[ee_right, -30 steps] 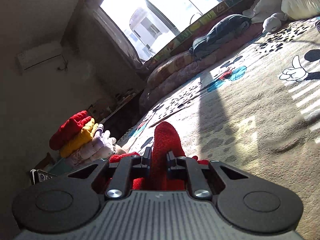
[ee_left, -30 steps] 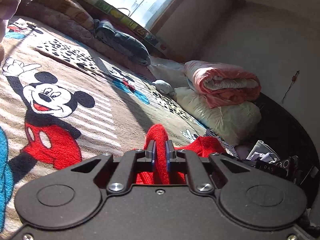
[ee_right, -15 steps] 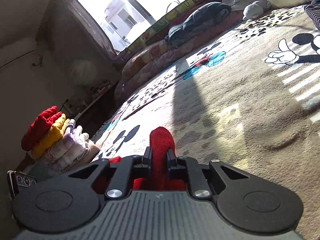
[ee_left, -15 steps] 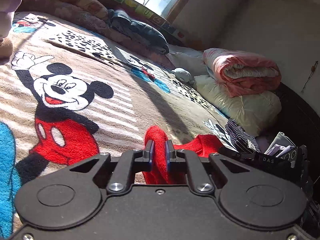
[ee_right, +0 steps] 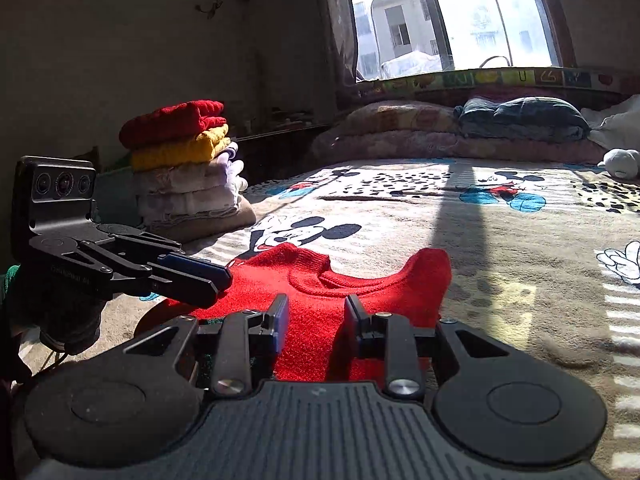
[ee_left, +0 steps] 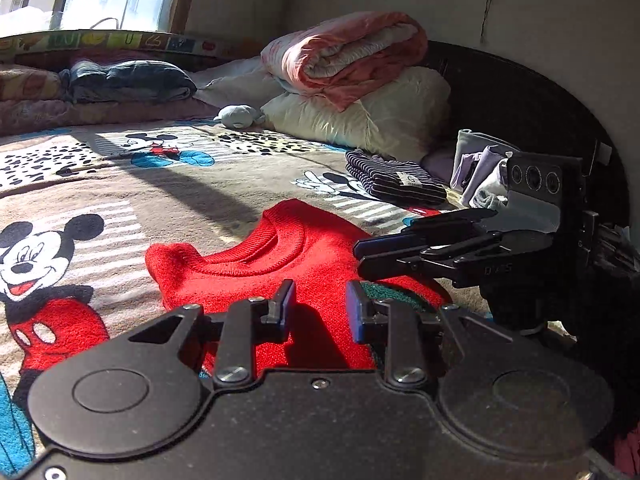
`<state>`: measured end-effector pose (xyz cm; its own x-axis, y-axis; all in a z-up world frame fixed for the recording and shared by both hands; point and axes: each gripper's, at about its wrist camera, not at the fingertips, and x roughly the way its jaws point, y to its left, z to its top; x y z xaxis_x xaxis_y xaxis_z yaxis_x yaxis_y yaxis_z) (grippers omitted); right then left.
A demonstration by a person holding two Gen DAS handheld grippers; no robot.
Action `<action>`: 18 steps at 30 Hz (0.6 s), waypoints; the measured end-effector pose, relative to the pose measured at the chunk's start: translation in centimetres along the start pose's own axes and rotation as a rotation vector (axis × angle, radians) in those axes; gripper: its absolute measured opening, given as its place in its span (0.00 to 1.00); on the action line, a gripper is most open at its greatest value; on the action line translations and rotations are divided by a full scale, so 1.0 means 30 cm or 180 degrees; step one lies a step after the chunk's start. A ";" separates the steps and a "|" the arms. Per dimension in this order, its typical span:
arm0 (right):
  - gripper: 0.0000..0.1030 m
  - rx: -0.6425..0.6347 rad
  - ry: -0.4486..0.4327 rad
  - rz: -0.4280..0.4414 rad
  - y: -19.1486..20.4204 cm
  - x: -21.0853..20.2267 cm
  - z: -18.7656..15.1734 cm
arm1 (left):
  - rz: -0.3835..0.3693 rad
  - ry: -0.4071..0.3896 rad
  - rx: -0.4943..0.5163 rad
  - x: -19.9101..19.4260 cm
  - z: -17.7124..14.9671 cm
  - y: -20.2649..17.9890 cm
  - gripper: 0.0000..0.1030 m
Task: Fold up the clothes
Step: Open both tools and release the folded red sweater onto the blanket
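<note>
On the bed (ee_left: 168, 196), a red sweater (ee_left: 280, 264) lies flat on the cartoon blanket, neck hole up and pointing toward the window (ee_right: 440, 16). Both grippers hang low over its near part. The left gripper (ee_left: 320, 306) has its fingers wide apart with nothing between them. The right gripper (ee_right: 314, 318) is the same: fingers spread, holding nothing, with red cloth showing in the gap below.

The step in hand looks like the start of a fold. The sweater is laid out, but no fold is made in the part that shows. The sleeves and bottom edge are hidden under the grippers, so their shape cannot be told.

Next, each gripper likely needs to go down and pinch an edge of the sweater, one on each side, then lift and carry it over the middle. The knit is thick and soft, so the fingers should take a good bite of only the top layer, not the blanket.

A pile of folded clothes (ee_right: 184, 160) sits on the left, and a folded striped top (ee_left: 394, 182) on the right, both near the sweater.
</note>
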<state>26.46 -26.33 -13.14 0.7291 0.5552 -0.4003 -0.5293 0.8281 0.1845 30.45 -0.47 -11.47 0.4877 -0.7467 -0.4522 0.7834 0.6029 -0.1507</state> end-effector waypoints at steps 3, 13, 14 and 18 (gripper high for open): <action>0.31 -0.0200 0.0229 -0.0119 0.050 0.032 -0.028 | 0.0157 0.0197 0.0190 0.058 -0.032 0.004 0.25; 0.37 -0.0421 -0.0287 -0.0121 0.011 0.031 0.076 | 0.0213 -0.0148 -0.0123 0.022 -0.016 0.060 0.35; 0.38 -0.0312 -0.0310 -0.0144 -0.017 0.048 0.085 | 0.0234 -0.0054 -0.0099 0.043 -0.021 0.058 0.37; 0.40 0.0420 0.0029 -0.0224 -0.175 0.129 0.049 | 0.0304 0.0103 0.0018 0.084 -0.036 0.044 0.38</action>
<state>32.69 -28.42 -14.32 0.7581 0.4952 -0.4243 -0.4149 0.8682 0.2720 32.30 -1.27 -13.75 0.5477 -0.6764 -0.4925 0.7361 0.6693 -0.1005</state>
